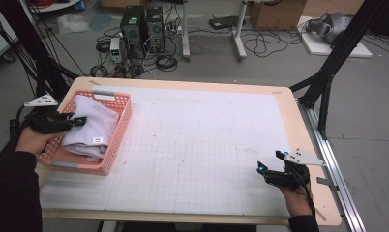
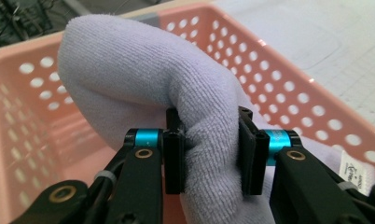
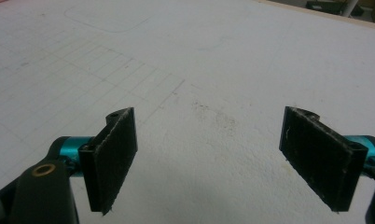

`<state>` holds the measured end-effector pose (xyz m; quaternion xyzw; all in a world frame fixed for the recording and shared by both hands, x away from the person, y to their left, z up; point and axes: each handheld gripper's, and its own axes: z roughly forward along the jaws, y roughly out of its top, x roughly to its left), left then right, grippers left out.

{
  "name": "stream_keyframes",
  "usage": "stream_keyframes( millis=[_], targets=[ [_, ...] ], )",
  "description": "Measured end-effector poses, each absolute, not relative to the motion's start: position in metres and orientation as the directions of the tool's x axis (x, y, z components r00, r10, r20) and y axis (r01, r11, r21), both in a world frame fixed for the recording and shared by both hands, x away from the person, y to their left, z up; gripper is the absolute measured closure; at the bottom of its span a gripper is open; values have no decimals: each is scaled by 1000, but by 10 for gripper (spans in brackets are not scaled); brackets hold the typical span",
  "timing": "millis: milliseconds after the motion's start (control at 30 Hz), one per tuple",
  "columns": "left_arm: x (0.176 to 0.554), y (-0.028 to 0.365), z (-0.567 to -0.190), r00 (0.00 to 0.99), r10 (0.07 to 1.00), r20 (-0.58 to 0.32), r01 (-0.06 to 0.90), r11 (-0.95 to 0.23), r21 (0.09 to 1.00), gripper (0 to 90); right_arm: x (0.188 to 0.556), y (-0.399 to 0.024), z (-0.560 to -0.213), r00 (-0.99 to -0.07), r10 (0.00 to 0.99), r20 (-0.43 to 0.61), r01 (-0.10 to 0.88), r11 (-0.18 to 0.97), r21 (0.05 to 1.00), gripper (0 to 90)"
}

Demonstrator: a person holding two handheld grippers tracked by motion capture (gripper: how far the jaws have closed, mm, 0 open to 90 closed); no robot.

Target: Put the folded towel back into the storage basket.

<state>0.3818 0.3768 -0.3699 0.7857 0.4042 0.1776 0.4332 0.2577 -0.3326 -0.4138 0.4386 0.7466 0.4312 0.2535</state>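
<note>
A: Item one, the left gripper. Where does it stand?

B: At the left edge of the table, over the near-left side of the pink basket. A hand in a dark sleeve bears it, and the grey three-cornered plate sits above it.

A: State of its jaws?

B: Partly closed, with a fold of the lilac towel bunched between the pads. In the left gripper view both pads press into the cloth, which bulges up and over them in a rounded hump.

A: Item two, the towel. Location?

B: Inside the basket, folded, lying along its length. From the high view most of it rests on the basket floor; a small white label shows at the near end. The end by the left gripper is the pinched one.

A: Item three, the basket?

B: Perforated pink plastic, grey strips at its two short ends, set at a slant on the left part of the white gridded mat.

A: Item four, the right gripper?

B: Near the front right corner of the table, well apart from the basket, low over the mat. Its jaws stand wide open; in the right gripper view the two pads have nothing but bare mat between them.
</note>
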Motion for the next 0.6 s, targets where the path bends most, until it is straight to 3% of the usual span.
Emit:
stream_keyframes(
  millis=[167, 333, 433, 600],
  targets=[
    [381, 381, -372, 542, 840, -21, 532, -323, 782, 615, 258, -333, -414, -488, 873, -1, 434, 244, 867, 180],
    [377, 391, -363, 382, 922, 64, 545, -281, 790, 340, 258, -333, -414, -486, 874, -1, 437, 244, 866, 180],
    [370, 393, -353, 335, 939, 80, 510, -252, 822, 325, 258, -333, -414, -488, 873, -2, 437, 246, 865, 180],
    [363, 380, -348, 409, 912, 39, 464, -244, 852, 383, 259, -332, -414, -490, 872, -6, 433, 250, 866, 180]
  ],
)
